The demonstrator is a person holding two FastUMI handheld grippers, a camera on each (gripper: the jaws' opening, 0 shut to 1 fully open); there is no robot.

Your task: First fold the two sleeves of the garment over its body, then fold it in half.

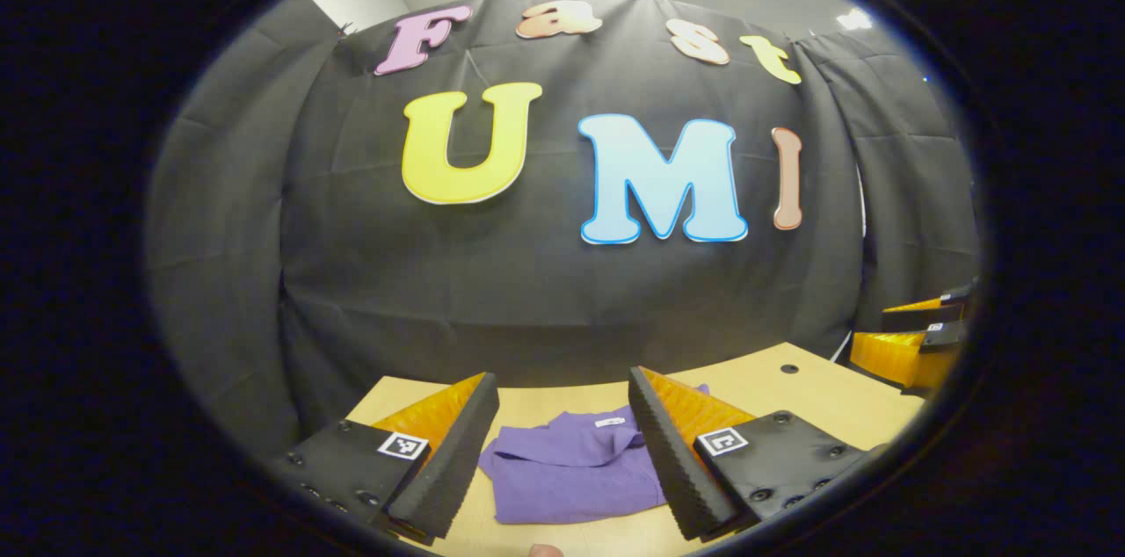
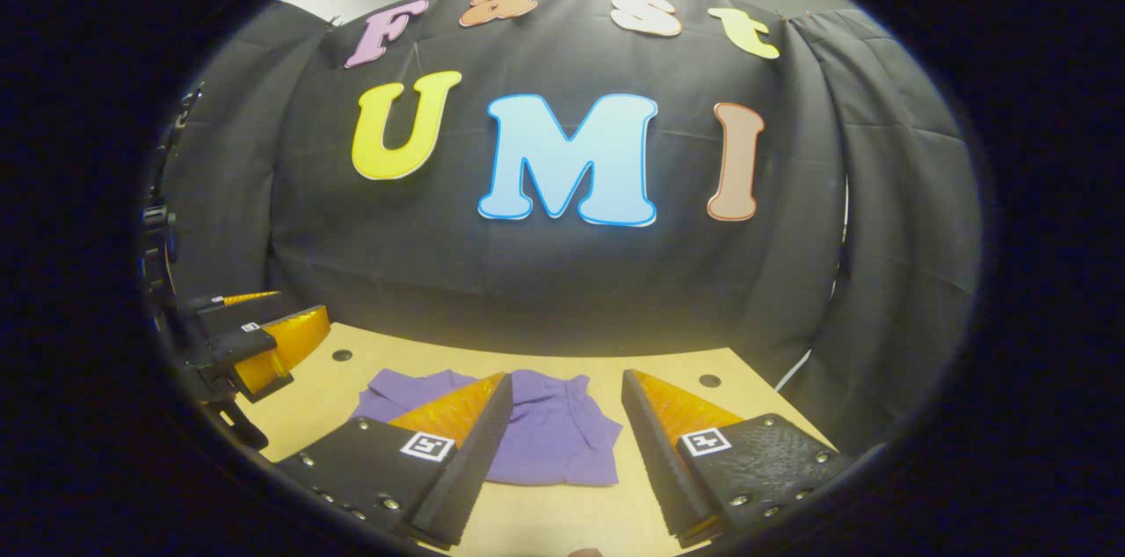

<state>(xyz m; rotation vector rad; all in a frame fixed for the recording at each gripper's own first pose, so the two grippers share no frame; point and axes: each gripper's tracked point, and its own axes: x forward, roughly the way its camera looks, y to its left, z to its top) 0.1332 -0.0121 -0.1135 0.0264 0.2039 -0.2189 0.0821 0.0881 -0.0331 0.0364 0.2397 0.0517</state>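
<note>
A purple short-sleeved garment (image 1: 571,469) lies flat on the light wooden table (image 1: 809,399), collar towards the back wall. My left gripper (image 1: 562,381) hangs open above its left half, nothing between the fingers. In the right gripper view the same garment (image 2: 554,434) spreads below my right gripper (image 2: 567,381), which is open too and held over the cloth's right part. The left gripper (image 2: 255,337) also shows at the left edge of the right gripper view, and the right gripper (image 1: 923,337) at the right edge of the left gripper view. Neither touches the cloth.
The table has small round holes near its back corners (image 2: 341,356) (image 2: 708,380). Black cloth walls close the booth right behind the table's far edge. Bare tabletop lies in front of the garment (image 2: 545,522).
</note>
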